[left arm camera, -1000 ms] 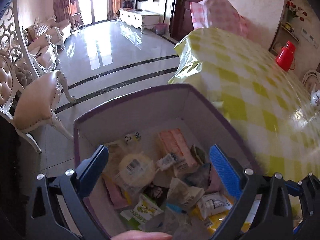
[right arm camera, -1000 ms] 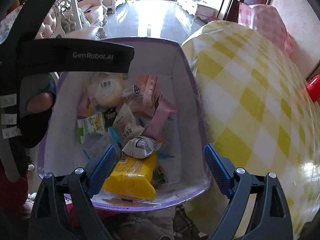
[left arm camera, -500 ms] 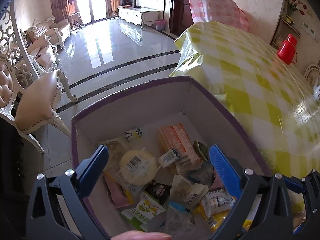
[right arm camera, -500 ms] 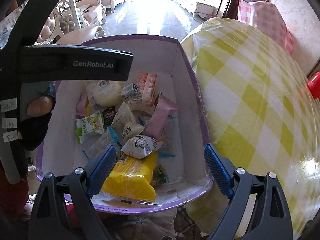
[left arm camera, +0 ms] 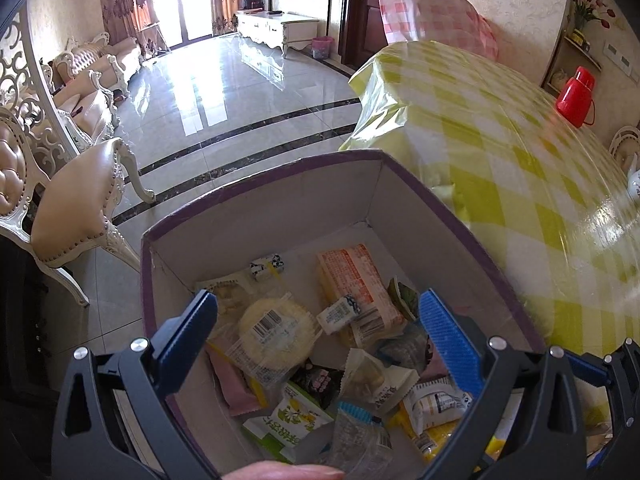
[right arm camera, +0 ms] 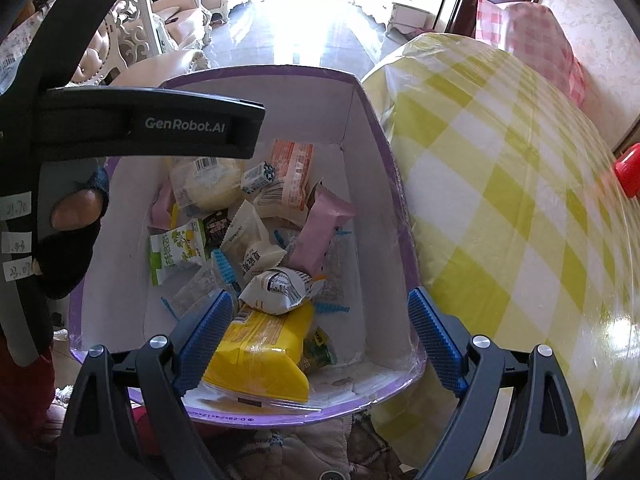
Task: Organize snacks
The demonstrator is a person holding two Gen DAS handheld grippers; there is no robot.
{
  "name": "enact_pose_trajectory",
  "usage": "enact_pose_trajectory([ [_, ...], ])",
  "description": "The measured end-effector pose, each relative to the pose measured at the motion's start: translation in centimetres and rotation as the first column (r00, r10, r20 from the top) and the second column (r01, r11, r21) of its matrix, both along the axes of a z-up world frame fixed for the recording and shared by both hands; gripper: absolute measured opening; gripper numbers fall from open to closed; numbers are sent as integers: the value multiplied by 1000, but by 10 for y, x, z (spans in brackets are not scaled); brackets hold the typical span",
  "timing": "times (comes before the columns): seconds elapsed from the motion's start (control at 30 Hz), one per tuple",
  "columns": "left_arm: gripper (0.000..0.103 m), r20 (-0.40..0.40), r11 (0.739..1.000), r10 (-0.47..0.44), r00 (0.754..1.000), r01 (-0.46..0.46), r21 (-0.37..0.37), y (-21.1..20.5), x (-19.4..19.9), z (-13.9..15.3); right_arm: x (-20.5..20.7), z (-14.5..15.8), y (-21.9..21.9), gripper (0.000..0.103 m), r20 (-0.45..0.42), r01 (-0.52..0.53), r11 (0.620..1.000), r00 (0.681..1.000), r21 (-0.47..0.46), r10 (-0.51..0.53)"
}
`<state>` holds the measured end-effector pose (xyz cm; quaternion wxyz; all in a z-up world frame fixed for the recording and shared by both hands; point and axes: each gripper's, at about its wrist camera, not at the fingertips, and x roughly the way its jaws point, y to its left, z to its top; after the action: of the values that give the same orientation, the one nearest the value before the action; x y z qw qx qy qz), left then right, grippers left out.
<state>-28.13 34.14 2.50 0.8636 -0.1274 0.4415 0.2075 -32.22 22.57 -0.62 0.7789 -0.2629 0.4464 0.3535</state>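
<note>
Both my claws hang wide open and empty over the box (right arm camera: 372,128) of snacks (left arm camera: 276,330) beside the table (right arm camera: 520,208). My left claw (left arm camera: 318,326) frames a round bun; my right claw (right arm camera: 316,338) frames a yellow pack (right arm camera: 264,350).

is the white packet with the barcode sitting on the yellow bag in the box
Touching. In the right wrist view the white packet overlaps the top edge of the yellow bag in the box, with no gap showing between them.
</note>
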Motion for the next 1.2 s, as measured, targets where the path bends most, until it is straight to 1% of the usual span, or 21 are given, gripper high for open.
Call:
enact_pose_trajectory([
  [1.1,101,-18,1000,0,1000,0,-8,2,-5,-12,-2,-8,1,87,-6,-4,1000,1000,-15,3],
  [1.2,101,-23,1000,2,1000,-2,1,2,-4,-13,-3,-8,1,87,-5,-4,1000,1000,-16,4],
])
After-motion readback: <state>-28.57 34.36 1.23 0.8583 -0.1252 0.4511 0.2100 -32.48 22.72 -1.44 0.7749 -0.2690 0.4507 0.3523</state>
